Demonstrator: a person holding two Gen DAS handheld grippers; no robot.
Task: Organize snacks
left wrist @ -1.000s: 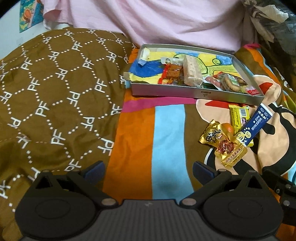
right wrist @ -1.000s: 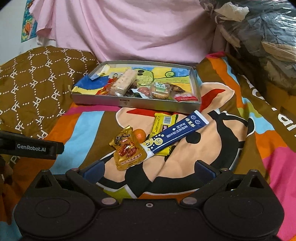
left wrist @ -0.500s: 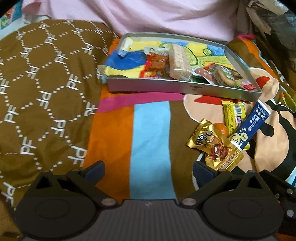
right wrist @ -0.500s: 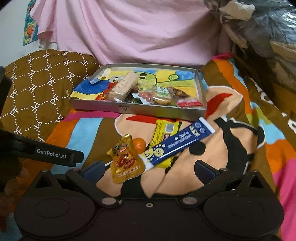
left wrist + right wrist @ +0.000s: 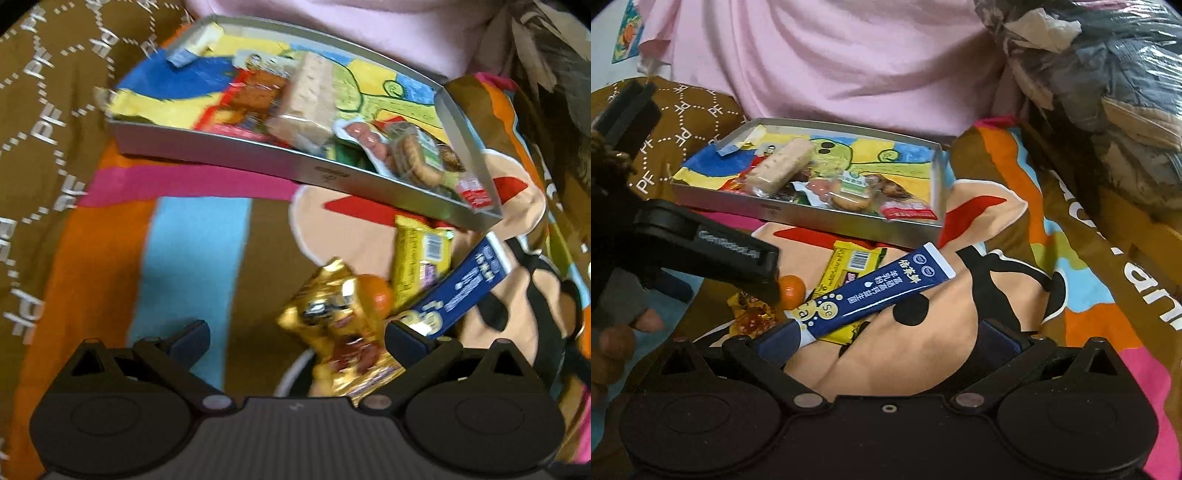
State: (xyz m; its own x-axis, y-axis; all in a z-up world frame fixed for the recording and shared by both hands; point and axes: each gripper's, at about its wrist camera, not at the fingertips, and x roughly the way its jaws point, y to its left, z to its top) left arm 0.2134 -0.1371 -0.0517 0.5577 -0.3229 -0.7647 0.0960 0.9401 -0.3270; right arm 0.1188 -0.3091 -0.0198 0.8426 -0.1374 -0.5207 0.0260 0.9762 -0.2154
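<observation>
Both grippers have come closer to the loose snacks than one second ago: the left gripper [image 5: 297,334] is wide open around the gold packet [image 5: 338,332], and the right gripper [image 5: 882,338], also wide and empty, stands before the blue stick pack [image 5: 875,295]. The step is picking loose snacks lying near the metal tray [image 5: 768,210]. Next, I think, the left jaws must close on the packet, then carry it into the tray.

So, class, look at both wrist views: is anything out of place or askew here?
Yes. Four snacks lie on the bedcover, outside the metal tray: a gold packet, a small orange sweet, a yellow bar and a blue stick pack lying slantwise across the bar. The tray's own snacks are heaped untidily.
</observation>
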